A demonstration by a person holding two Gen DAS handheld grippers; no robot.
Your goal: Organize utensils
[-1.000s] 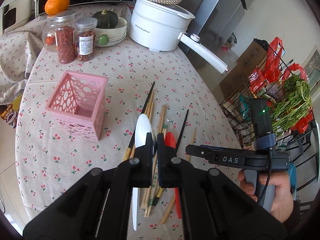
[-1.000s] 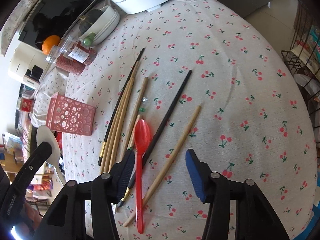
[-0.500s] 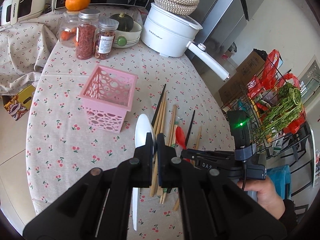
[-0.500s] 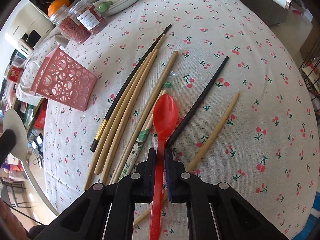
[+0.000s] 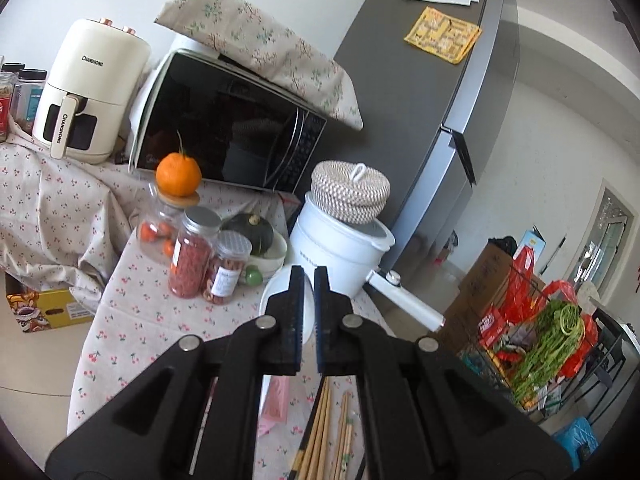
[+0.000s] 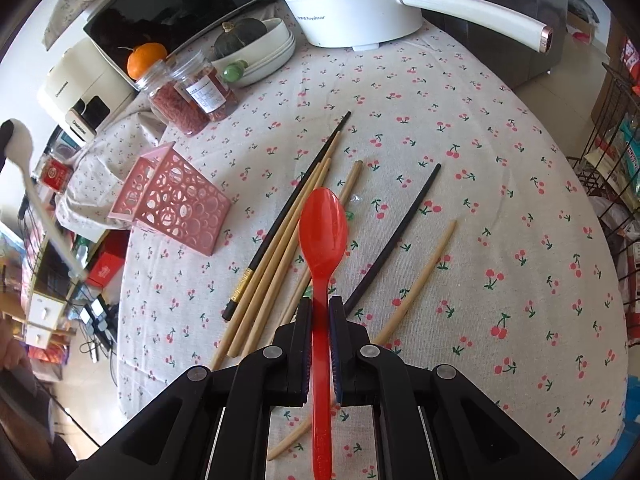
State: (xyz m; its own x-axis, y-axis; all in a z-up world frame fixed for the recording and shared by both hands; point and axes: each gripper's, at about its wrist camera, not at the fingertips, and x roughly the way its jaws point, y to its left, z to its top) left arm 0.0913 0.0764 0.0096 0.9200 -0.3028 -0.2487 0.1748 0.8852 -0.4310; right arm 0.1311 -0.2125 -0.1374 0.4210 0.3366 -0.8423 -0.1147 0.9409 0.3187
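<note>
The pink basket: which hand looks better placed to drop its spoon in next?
Probably the left: its white spoon hangs beside the pink basket, whereas the right tongs hold the red spoon over the chopsticks.

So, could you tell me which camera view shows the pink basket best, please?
The right wrist view: the pink basket stands whole on the tablecloth, left of the chopsticks. In the left wrist view only a pink sliver shows beneath the gripper.

grey fridge (image 5: 432, 92), white wall (image 5: 560, 120), tiled floor (image 5: 36, 364)
</note>
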